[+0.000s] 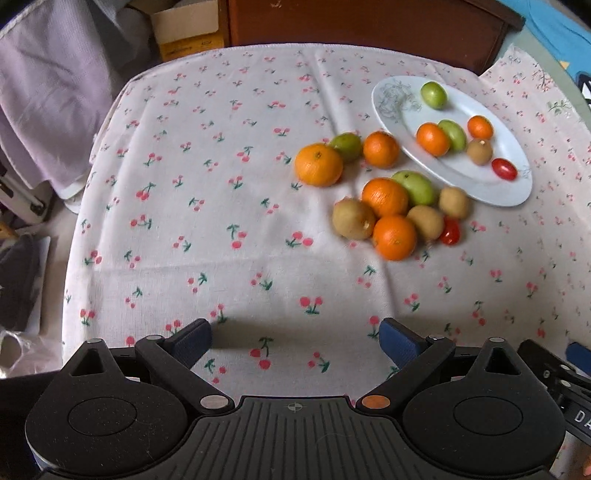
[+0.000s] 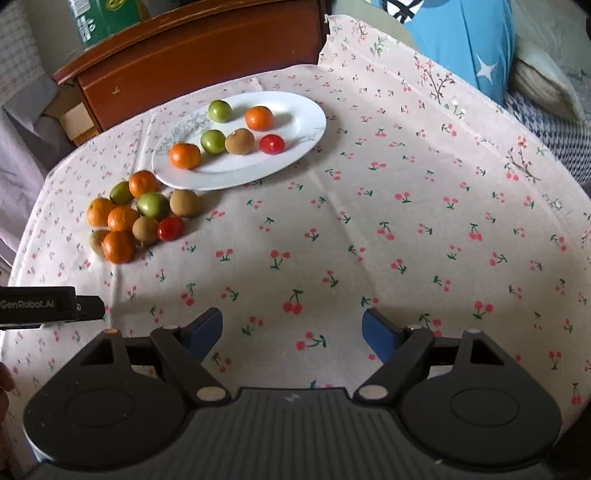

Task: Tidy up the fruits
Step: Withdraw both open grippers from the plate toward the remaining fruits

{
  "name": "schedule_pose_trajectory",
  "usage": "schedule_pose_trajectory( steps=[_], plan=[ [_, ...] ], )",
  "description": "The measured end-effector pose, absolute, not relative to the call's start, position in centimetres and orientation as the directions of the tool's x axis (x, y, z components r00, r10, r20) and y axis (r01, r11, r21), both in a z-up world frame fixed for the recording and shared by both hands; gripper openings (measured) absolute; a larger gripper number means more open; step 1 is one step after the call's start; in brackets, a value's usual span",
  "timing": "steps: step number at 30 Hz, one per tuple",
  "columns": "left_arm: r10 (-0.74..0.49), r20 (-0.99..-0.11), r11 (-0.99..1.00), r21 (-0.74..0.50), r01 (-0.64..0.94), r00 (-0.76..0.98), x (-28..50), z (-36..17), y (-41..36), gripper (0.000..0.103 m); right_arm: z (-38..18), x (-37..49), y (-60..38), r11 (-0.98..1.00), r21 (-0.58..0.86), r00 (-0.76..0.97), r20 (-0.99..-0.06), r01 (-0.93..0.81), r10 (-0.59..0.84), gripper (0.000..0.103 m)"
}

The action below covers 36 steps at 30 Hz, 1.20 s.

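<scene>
A white oval plate (image 1: 461, 181) (image 2: 295, 114) on the cherry-print tablecloth (image 1: 221, 184) holds two oranges, two green fruits, a kiwi (image 2: 240, 141) and a cherry tomato (image 2: 272, 144). Beside it on the cloth lies a loose pile: several oranges (image 1: 319, 164) (image 2: 118, 247), green fruits (image 1: 415, 186), kiwis (image 1: 352, 218) and a cherry tomato (image 1: 450, 232) (image 2: 170, 228). My left gripper (image 1: 295, 328) hangs open over bare cloth, near side and left of the pile. My right gripper (image 2: 291, 319) is open over bare cloth, right of the pile. Neither holds anything.
A brown wooden piece of furniture (image 2: 199, 48) stands behind the table. A cardboard box (image 1: 184, 31) and lilac cloth (image 1: 48, 92) lie at the far left. Blue fabric (image 2: 465, 33) and cushions are at the far right. The left gripper's body (image 2: 51, 306) pokes into the right wrist view.
</scene>
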<state>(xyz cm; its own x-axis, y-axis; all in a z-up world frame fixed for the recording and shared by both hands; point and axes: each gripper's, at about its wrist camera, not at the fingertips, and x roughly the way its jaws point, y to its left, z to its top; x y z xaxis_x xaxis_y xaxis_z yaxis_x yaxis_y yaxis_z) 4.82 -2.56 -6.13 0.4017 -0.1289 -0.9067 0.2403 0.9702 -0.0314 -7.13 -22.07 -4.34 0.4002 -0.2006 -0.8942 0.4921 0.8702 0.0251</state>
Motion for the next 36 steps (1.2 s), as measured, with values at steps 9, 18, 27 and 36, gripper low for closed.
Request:
schedule_pose_trajectory(
  steps=[9,18,27,36],
  plan=[
    [-0.098,-0.889,0.972,0.011,0.236,0.446,4.0,-6.6,-2.8,0.103,-4.8,-7.2,-21.1,0.891,-0.046,0.384,-0.891,0.452,-0.241,0.089],
    [-0.113,-0.849,0.971,0.016,0.240,0.516,2.9,-6.8,-2.7,0.103,-5.5,-7.3,-20.7,0.888,-0.085,0.365,-0.891,0.451,-0.271,0.102],
    [-0.160,-0.843,0.960,-0.013,0.278,0.514,2.9,-6.6,-2.2,0.103,-5.7,-7.4,-20.6,0.888,-0.093,0.374,-0.883,0.450,-0.282,0.103],
    [-0.187,-0.793,0.966,-0.041,0.255,0.580,3.4,-4.5,0.3,0.103,-5.4,-7.3,-20.5,0.888,-0.089,0.398,-0.871,0.451,-0.290,0.098]
  ],
)
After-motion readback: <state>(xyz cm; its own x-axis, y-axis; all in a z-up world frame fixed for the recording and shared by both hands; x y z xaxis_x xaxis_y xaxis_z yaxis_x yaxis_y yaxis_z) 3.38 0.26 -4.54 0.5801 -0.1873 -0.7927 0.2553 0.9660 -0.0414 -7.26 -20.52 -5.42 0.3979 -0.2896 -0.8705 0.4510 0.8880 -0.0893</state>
